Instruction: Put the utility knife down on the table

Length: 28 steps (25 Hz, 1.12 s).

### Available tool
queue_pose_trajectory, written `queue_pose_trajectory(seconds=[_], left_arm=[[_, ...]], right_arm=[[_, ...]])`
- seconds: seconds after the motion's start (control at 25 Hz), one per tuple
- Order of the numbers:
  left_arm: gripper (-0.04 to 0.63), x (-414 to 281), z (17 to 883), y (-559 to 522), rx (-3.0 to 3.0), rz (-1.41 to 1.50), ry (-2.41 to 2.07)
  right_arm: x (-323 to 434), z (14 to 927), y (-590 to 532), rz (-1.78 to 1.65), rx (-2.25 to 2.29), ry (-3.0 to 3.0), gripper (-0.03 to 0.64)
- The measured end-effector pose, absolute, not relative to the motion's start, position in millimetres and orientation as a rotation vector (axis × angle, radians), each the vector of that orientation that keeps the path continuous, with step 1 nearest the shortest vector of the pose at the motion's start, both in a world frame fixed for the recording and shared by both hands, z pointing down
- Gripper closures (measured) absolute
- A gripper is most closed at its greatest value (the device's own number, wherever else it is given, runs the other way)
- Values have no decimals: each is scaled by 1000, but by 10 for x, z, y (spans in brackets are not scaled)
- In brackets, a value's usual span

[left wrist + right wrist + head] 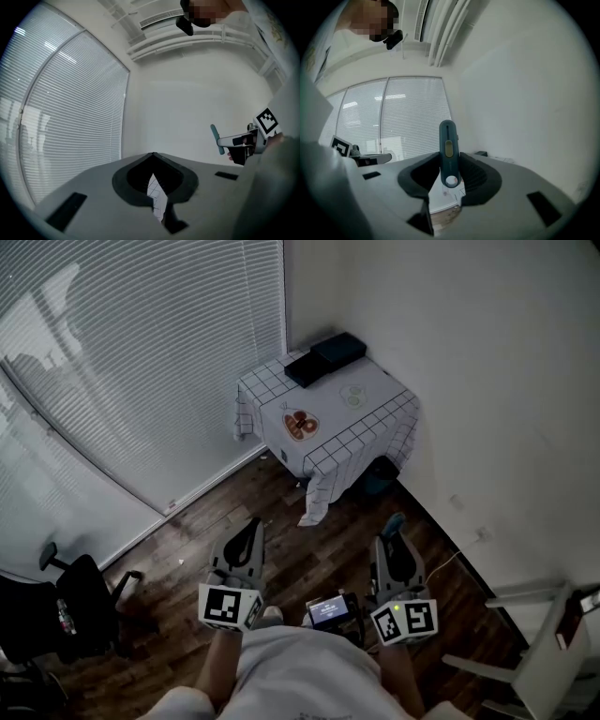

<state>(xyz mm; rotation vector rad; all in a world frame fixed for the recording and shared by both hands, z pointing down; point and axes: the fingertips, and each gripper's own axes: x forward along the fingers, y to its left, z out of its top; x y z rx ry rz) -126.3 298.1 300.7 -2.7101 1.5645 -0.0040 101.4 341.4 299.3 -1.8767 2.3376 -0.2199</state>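
My right hand-held gripper (451,164) is clamped on the blue utility knife (448,145). The knife stands upright between its jaws, up in the air and well short of the bench (380,395) in the corner, which has a checked cloth (328,454) over it. My left hand-held gripper (152,161) is closed on nothing, level beside the right one.

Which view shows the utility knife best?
The right gripper view: the utility knife stands upright between the jaws, slider and end hole facing the camera. The head view shows only its teal tip; the left gripper view shows it small, side-on.
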Motion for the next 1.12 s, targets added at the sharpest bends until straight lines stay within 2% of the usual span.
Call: queue_pose_trajectory(seconds=[0.56,1.12], left_arm=[[588,-942,3171,3132,-2729,-110,1567],[588,-868,3207,2460,-2777,-17,1553]], right_arm=[[1386,3144,3468,-273,-1883,2331,479],[1346,3227,2967,-312,-1910,2332,480]])
